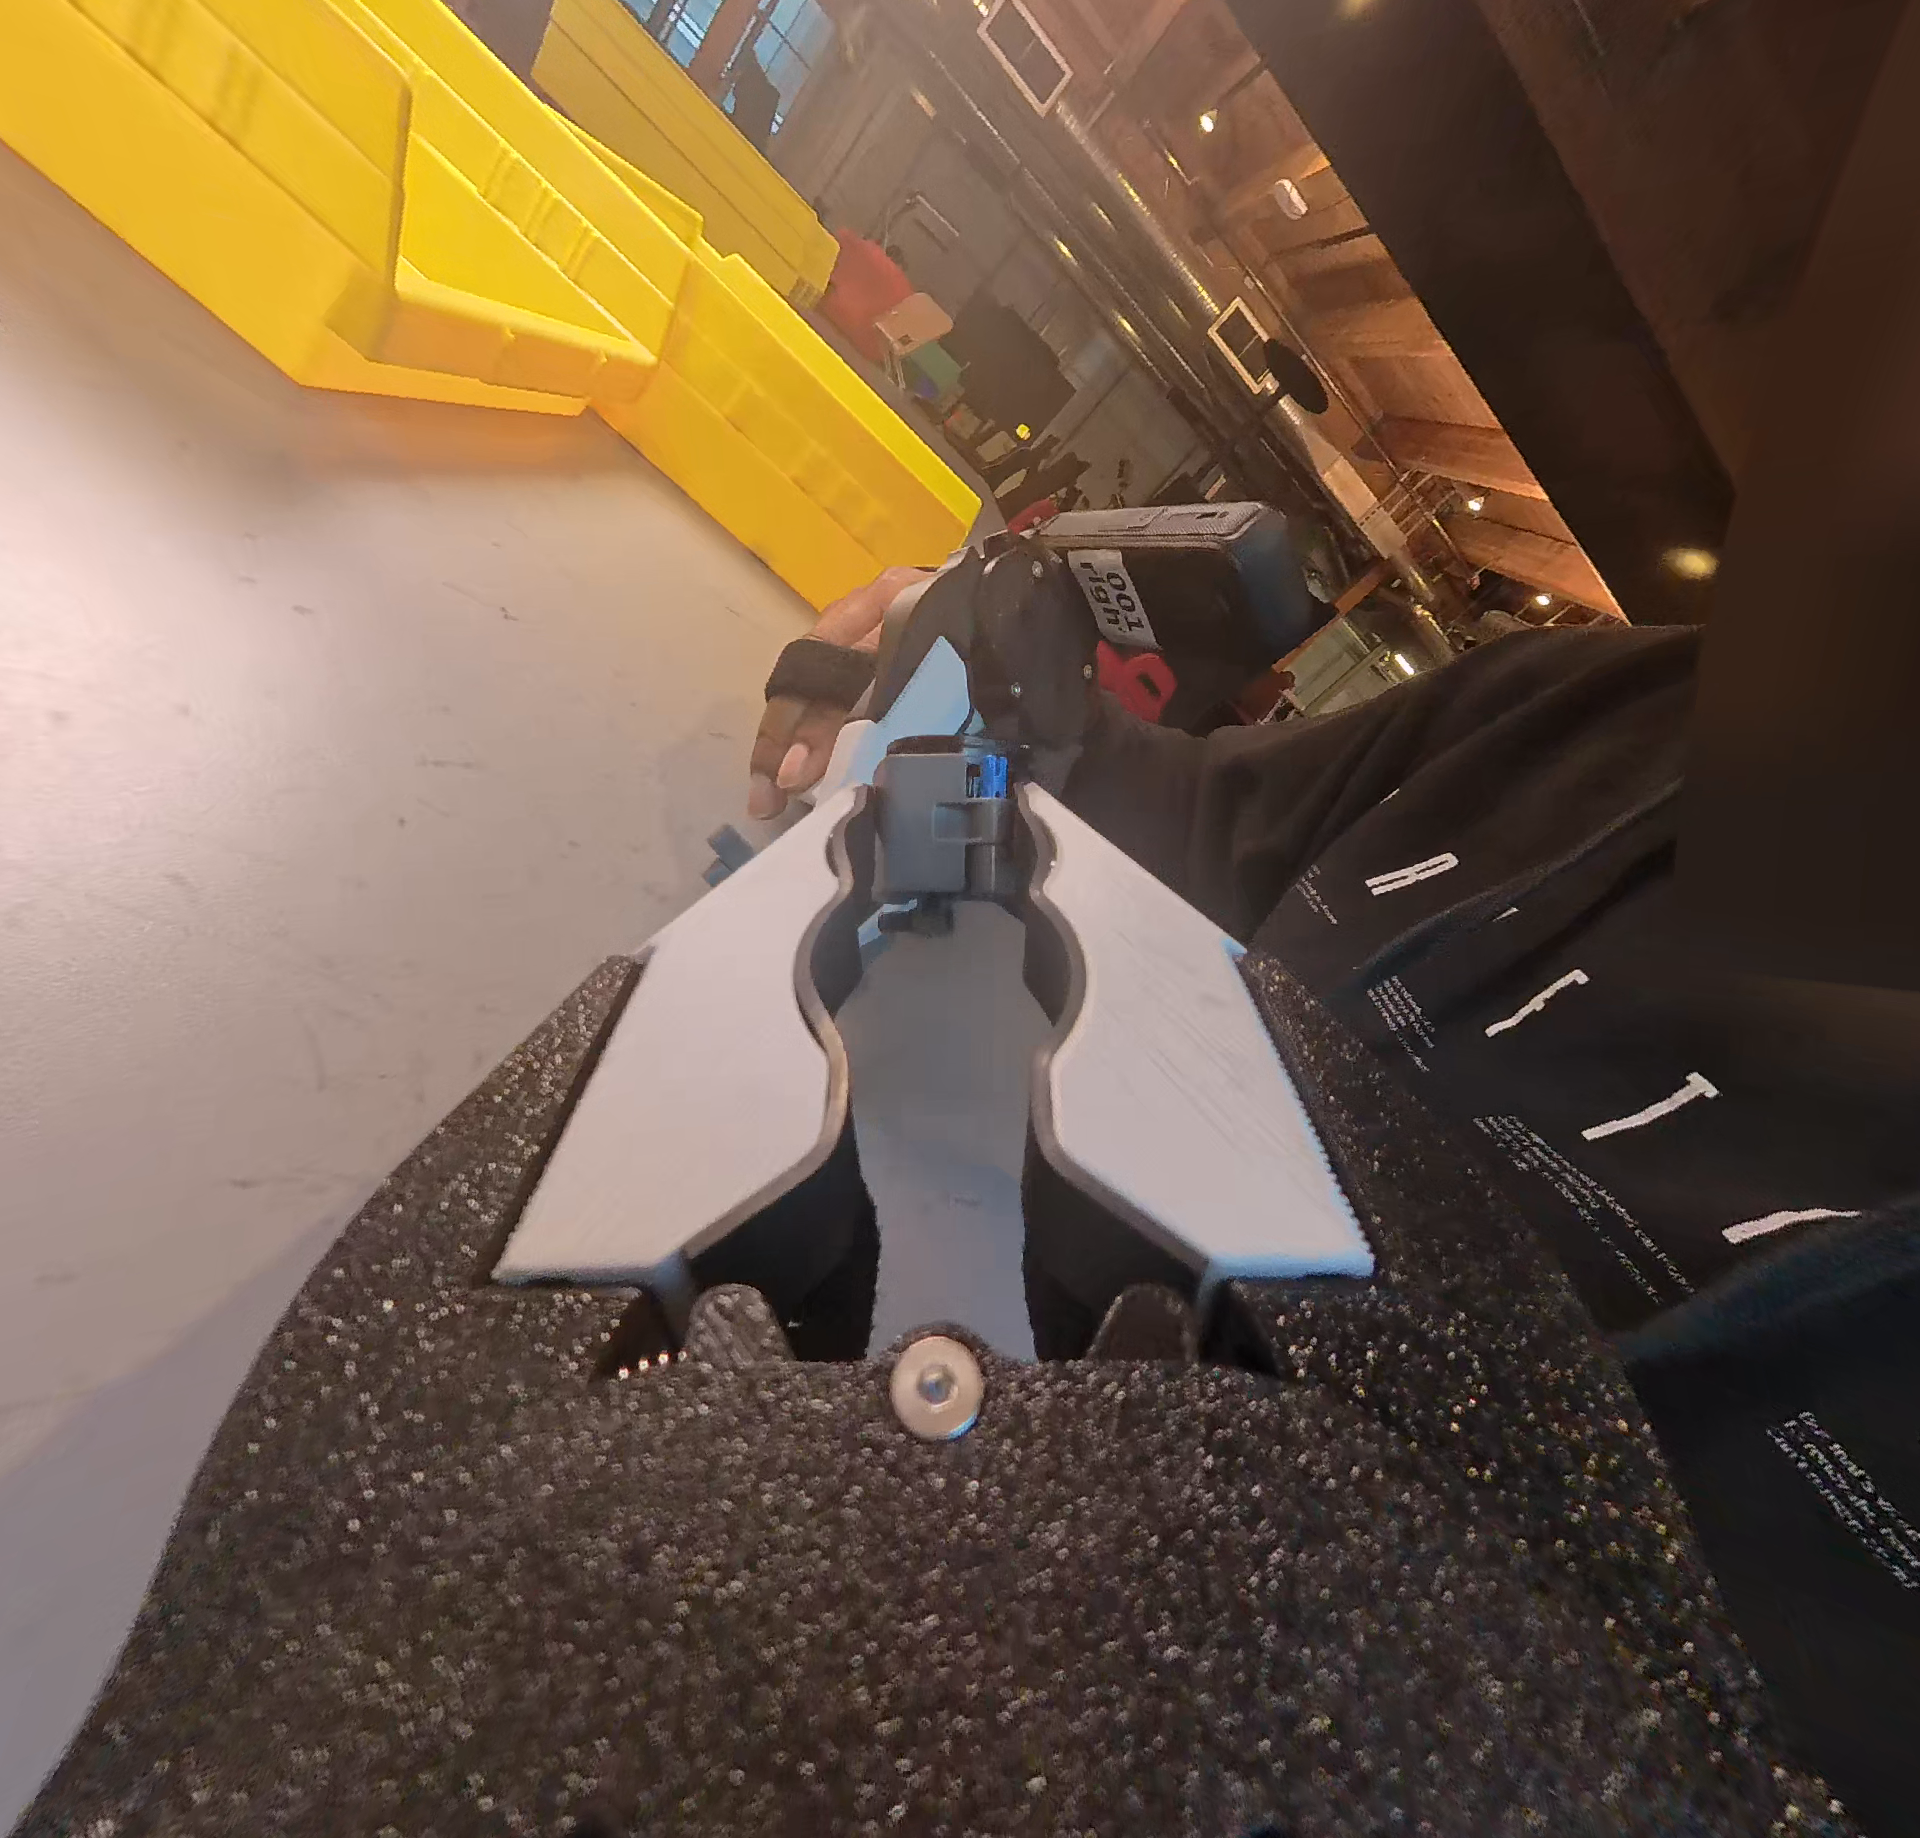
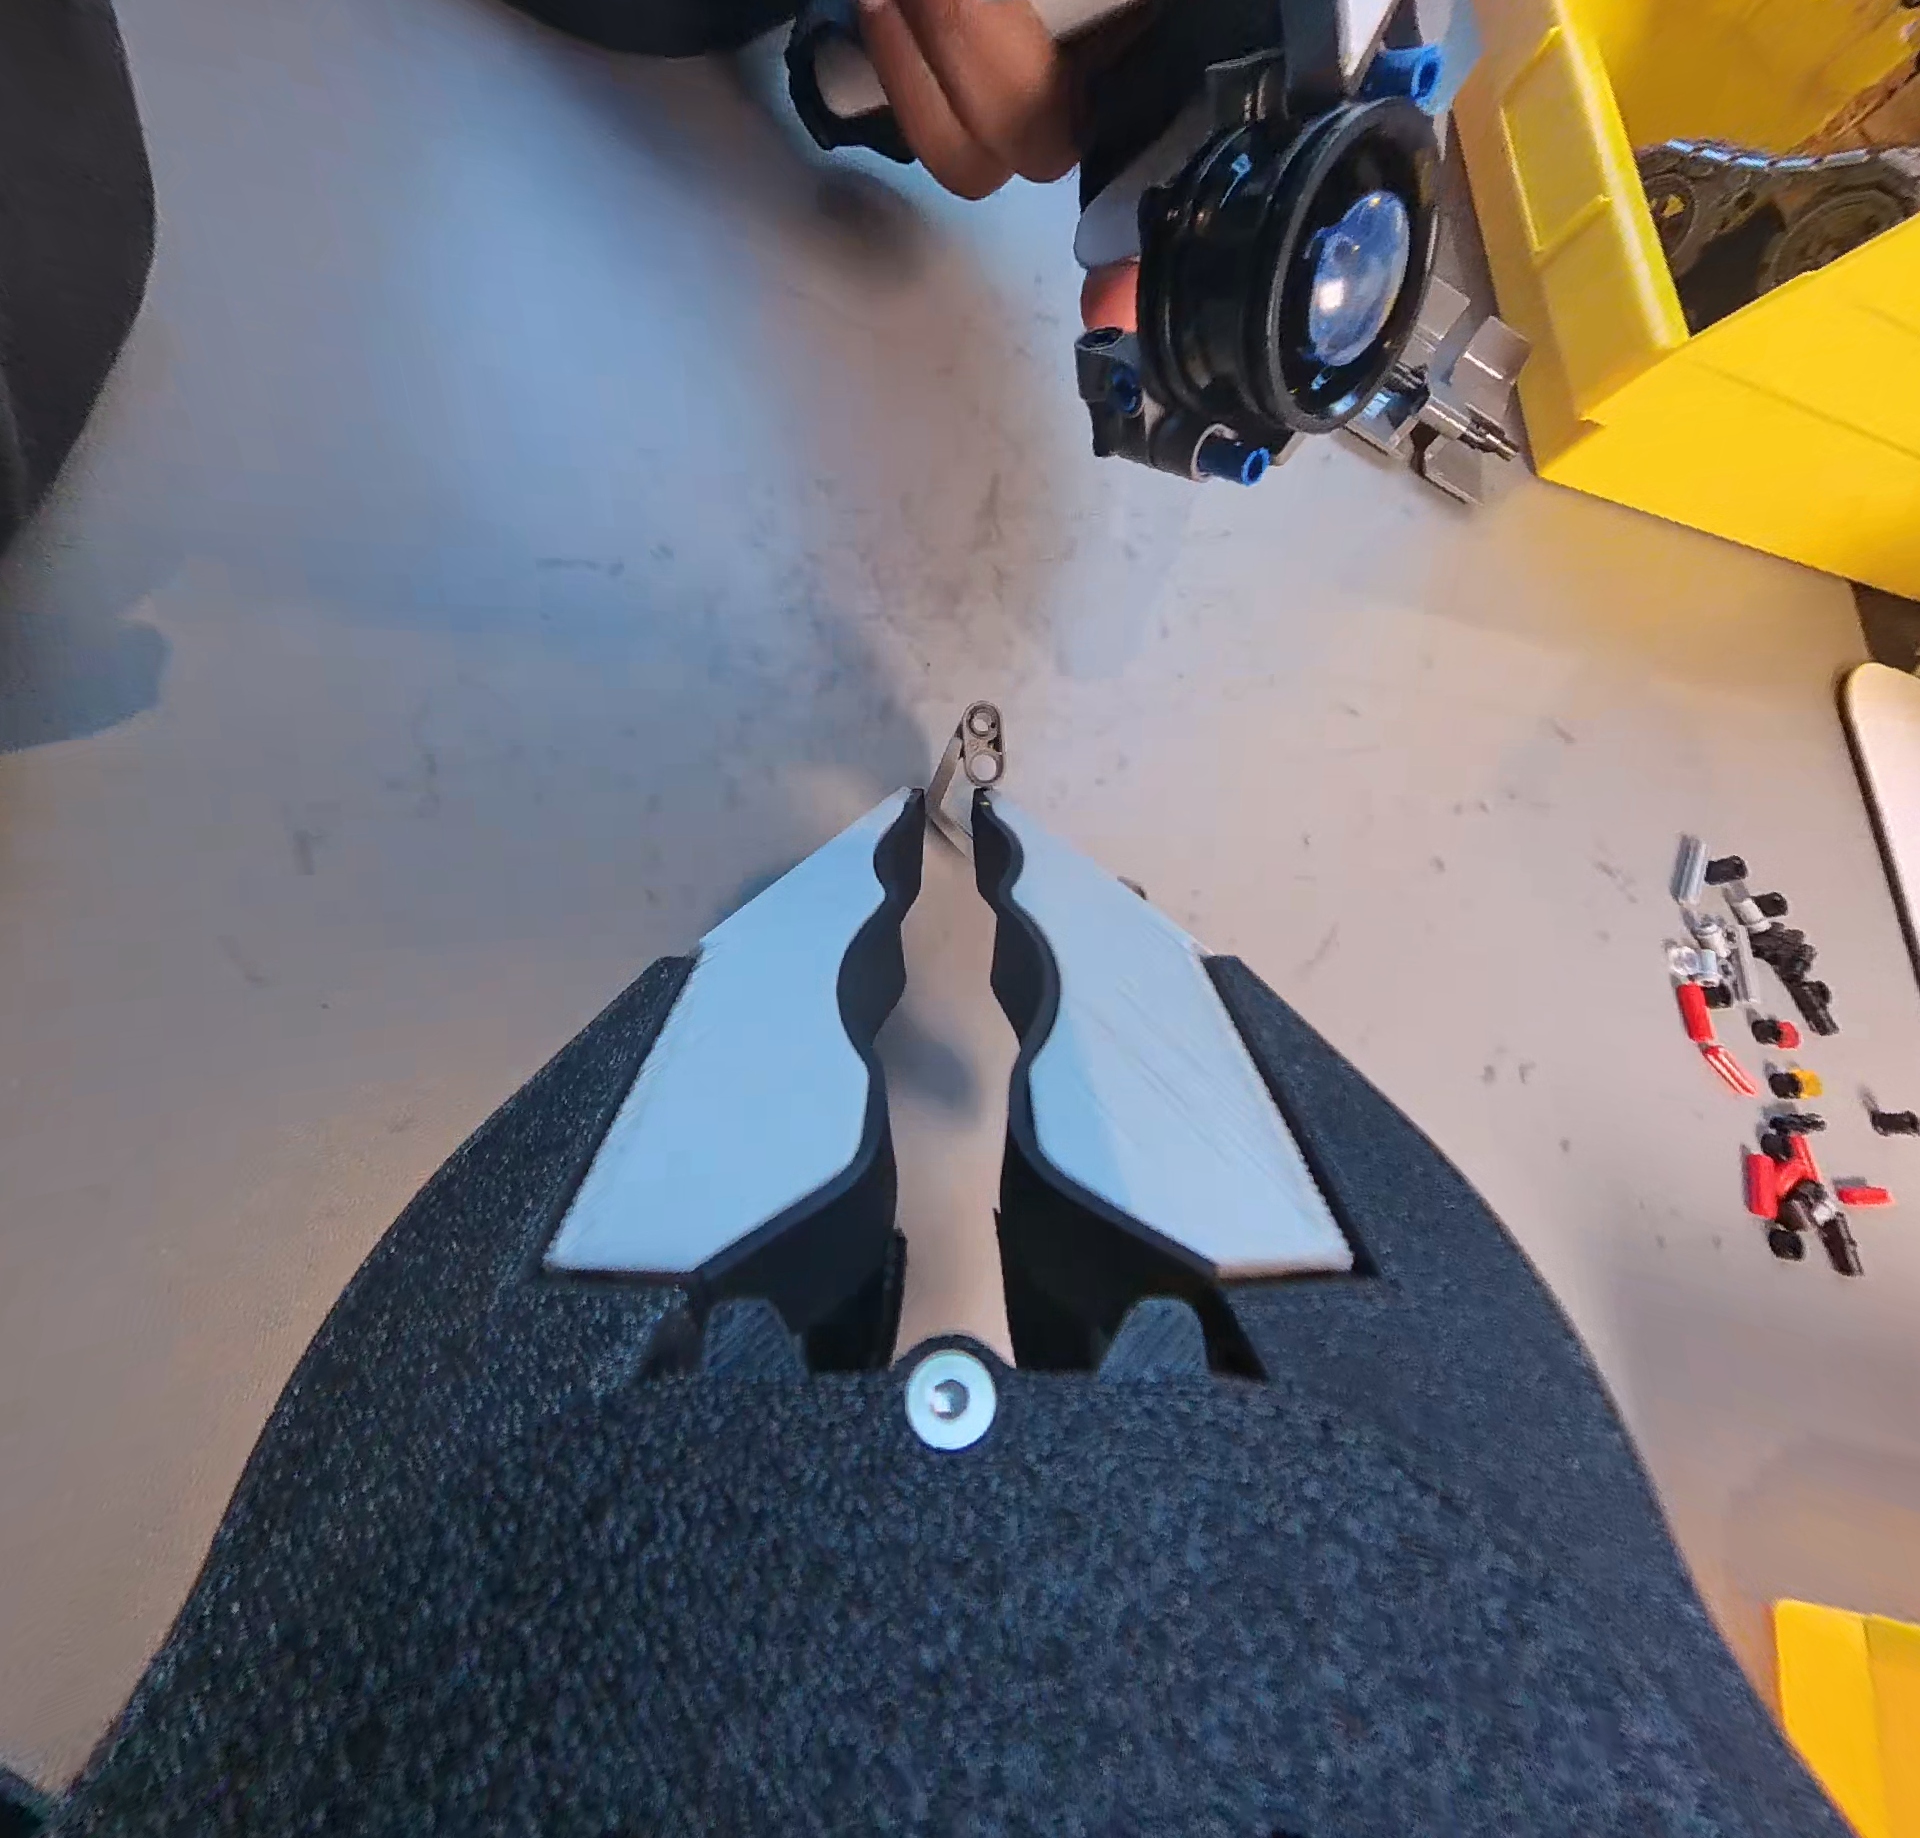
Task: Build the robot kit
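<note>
— What does my left tool [image 1: 940, 832] have now?

— Its fingers are clenched on a grey brick assembly [image 1: 940, 838] with a small blue pin on it. The piece sits right at the fingertips. Beyond it I see the other tool's black camera housing and a person's hand [image 1: 805, 718] just over the pale counter [image 1: 312, 853].

— And my right tool [image 2: 948, 801]?

— It is nearly closed and it pinches a thin grey link piece [image 2: 971, 765] with two round holes. The piece sticks out forward from the tips, above the counter.

— What does one view show that the other does not?

— Only the right wrist view shows the loose small parts [image 2: 1766, 1050], black, red and grey, lying on the counter to the right of the tool, well apart from it. Ahead and to the right is a yellow bin [image 2: 1704, 406]. The left wrist view shows yellow bins [image 1: 499, 230] ahead to the left, and a dark sleeve [image 1: 1507, 957] at the right.
</note>
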Motion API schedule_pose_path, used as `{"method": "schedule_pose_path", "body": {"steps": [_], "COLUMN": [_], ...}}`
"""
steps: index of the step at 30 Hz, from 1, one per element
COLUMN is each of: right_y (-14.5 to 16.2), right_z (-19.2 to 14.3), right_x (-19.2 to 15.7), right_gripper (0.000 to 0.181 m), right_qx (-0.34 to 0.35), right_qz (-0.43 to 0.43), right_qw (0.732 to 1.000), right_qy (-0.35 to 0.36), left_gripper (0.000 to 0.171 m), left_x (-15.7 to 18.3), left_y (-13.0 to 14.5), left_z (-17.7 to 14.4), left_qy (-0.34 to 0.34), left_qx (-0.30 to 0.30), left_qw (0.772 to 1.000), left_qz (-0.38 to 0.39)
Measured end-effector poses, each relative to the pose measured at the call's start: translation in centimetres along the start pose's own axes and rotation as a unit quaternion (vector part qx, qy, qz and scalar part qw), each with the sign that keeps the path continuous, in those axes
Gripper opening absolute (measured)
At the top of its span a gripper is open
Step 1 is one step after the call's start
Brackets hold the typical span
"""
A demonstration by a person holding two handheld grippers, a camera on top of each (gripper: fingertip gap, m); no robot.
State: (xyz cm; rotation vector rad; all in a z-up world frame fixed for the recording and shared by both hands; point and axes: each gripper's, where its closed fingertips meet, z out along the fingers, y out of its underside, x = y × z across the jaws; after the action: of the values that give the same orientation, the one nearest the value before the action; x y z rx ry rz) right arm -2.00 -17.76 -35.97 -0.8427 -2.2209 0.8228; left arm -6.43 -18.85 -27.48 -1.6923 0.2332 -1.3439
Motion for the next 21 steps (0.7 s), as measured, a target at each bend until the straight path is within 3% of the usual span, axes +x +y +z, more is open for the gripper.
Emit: {"method": "schedule_pose_path", "body": {"steps": [8, 14, 21], "right_y": [0.4, -0.6, -2.9], "right_z": [-0.2, -2.4, -3.4], "right_x": [-0.5, 0.3, 2.4], "right_gripper": [0.025, 0.045, 0.048], "right_qx": [-0.014, 0.018, 0.097], "right_qz": [0.005, 0.036, 0.058], "right_qw": [1.0, 0.999, 0.993], "right_qy": [-0.017, -0.012, 0.04], "left_gripper": [0.025, 0.025, 0.025], "left_x": [-1.2, -1.5, -0.9], "left_y": [0.5, 0.9, 1.3], "left_z": [-0.2, -0.1, 0.4], "left_qy": [-0.042, -0.059, -0.039], "left_qx": [-0.019, -0.036, -0.045], "left_qw": [0.999, 0.997, 0.997], "left_qz": [0.018, 0.036, 0.039]}}
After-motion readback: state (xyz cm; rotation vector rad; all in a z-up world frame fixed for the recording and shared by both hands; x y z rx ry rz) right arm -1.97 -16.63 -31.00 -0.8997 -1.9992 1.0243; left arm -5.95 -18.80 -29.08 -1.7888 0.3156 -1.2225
